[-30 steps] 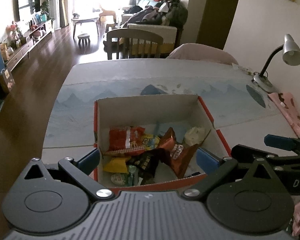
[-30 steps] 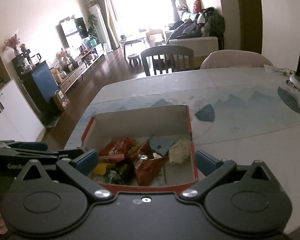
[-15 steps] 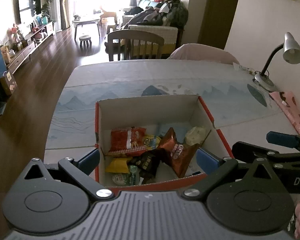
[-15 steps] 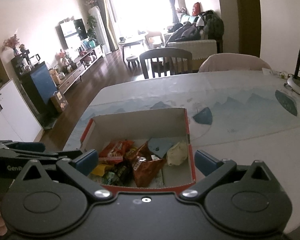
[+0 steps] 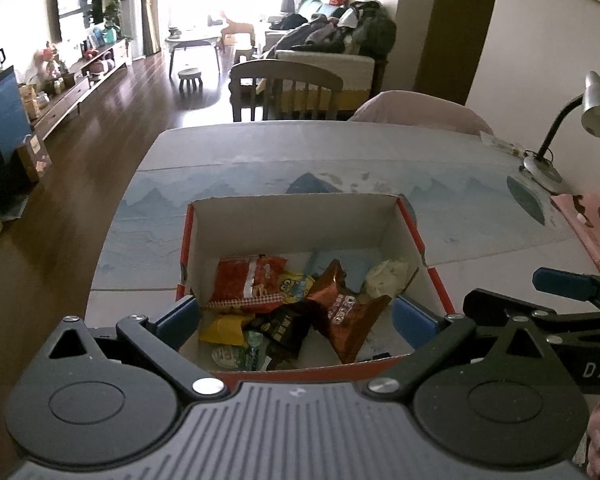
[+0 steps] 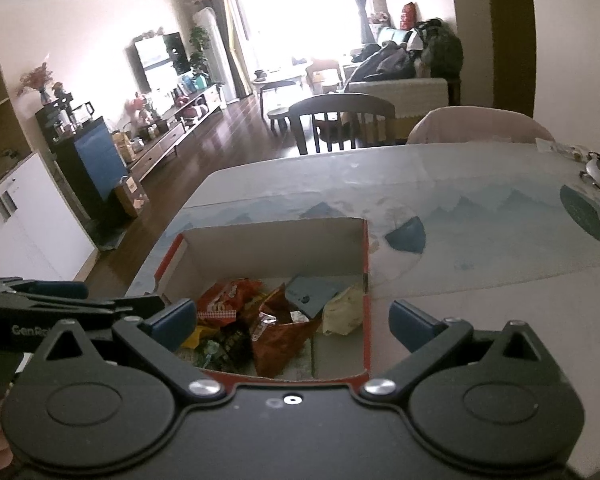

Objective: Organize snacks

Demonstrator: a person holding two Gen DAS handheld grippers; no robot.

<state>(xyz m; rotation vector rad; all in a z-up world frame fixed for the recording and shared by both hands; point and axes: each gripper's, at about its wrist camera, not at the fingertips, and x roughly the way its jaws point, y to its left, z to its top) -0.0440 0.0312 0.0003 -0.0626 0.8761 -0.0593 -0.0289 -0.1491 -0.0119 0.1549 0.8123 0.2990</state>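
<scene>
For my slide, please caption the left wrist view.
Open left hand-held gripper above a cardboard box of snack packets.

Open red-edged cardboard box on table, snack packets jumbled inside against its near wall

A desk lamp stands on the table, a wooden chair behind it.

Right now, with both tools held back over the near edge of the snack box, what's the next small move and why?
Probably lower the left tool toward the brown bag. Both tools are open and empty, the right tool too, and that bag sits on top of the pile in the box, nearest the left tool's gap, so it looks easiest to grip first.
</scene>
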